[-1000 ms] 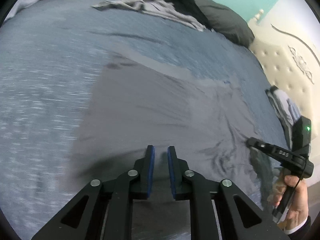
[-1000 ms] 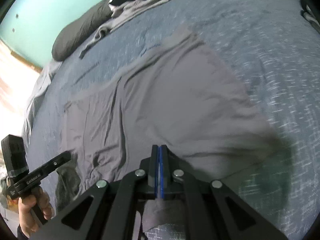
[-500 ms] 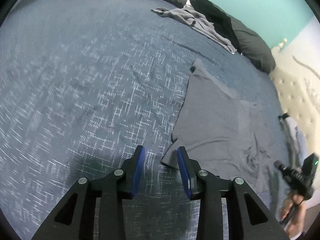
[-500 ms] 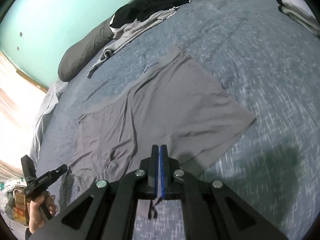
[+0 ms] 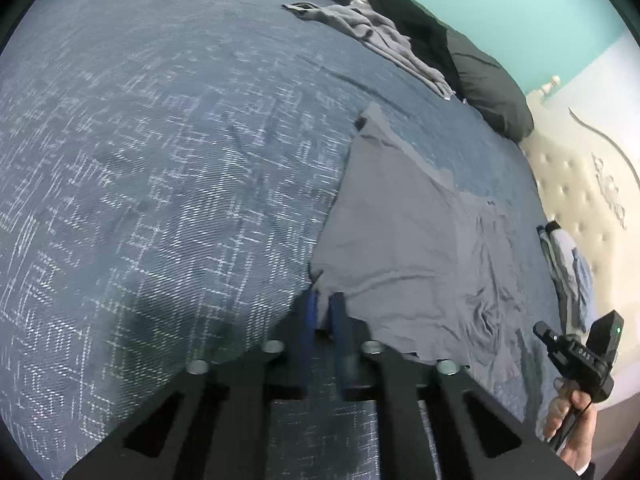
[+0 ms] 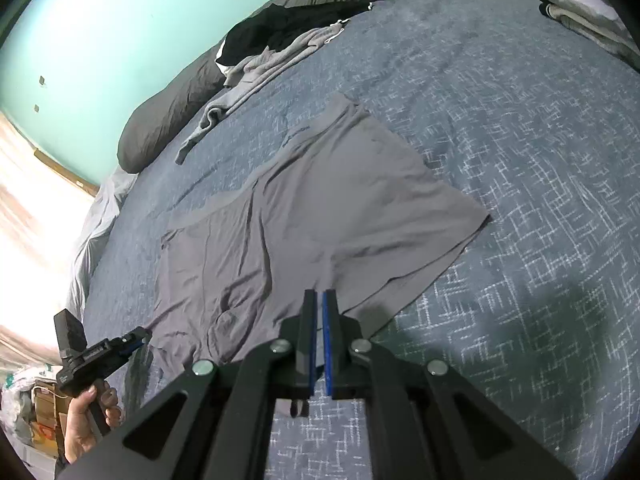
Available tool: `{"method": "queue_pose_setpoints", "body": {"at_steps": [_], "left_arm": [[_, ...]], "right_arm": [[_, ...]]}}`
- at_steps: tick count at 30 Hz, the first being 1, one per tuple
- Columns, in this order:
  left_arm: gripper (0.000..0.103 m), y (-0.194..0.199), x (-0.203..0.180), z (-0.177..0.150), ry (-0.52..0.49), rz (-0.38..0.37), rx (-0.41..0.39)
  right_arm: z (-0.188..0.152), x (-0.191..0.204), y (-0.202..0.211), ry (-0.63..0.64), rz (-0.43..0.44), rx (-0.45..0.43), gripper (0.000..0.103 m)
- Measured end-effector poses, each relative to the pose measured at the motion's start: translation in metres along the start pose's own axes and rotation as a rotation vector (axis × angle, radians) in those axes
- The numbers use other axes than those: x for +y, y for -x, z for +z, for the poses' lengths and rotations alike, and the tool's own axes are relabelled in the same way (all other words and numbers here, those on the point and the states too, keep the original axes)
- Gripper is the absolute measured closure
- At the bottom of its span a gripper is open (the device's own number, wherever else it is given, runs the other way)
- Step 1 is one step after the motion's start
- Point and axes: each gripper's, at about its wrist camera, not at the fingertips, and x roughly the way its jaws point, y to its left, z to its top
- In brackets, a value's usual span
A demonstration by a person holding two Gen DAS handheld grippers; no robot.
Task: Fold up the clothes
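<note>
Grey boxer shorts (image 5: pixel 404 240) (image 6: pixel 320 216) lie spread flat on the blue bedspread (image 5: pixel 160 184). My left gripper (image 5: pixel 325 312) is at their near left corner, and its jaws are closing with that corner of cloth pinched between the blue pads. It also shows in the right wrist view as the left gripper (image 6: pixel 138 338), held in a hand at the shorts' left edge. My right gripper (image 6: pixel 319 320) is shut on the near hem, and a bit of grey cloth hangs below its pads. In the left wrist view the right gripper (image 5: pixel 541 329) is at the right edge, held by a hand.
A crumpled light grey garment (image 5: pixel 384 36) (image 6: pixel 264 72) and a black one (image 6: pixel 280 24) lie by dark pillows (image 5: pixel 492 88) at the far side. Folded clothes (image 6: pixel 580 4) (image 5: pixel 568 268) are stacked near the cream tufted headboard (image 5: pixel 580 192). Boxes (image 6: pixel 44 408) stand beside the bed.
My left gripper slid from above the shorts' middle to their left corner, opened wider, then closed on the corner. My right gripper stayed shut on the hem and drew back a little.
</note>
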Motion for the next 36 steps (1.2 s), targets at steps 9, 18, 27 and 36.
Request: {"method": "queue_pose_setpoints", "body": {"at_steps": [9,18,27,36], "left_arm": [[0.101,0.005,-0.017,0.005,-0.037,-0.01,-0.027],[0.101,0.015,-0.04,0.009,-0.072,-0.042,-0.046],[0.101,0.008,-0.093,0.012,-0.145,-0.066,-0.022],[0.101,-0.024,-0.197,0.012,-0.269,-0.107,0.027]], "right_arm": [[0.003,-0.013,0.001,-0.033,0.008,-0.007,0.101],[0.005,-0.019,0.003,-0.049,0.018,-0.01,0.101],[0.01,-0.029,0.007,-0.069,0.038,-0.015,0.101],[0.02,-0.05,0.019,-0.098,0.069,-0.029,0.101]]}}
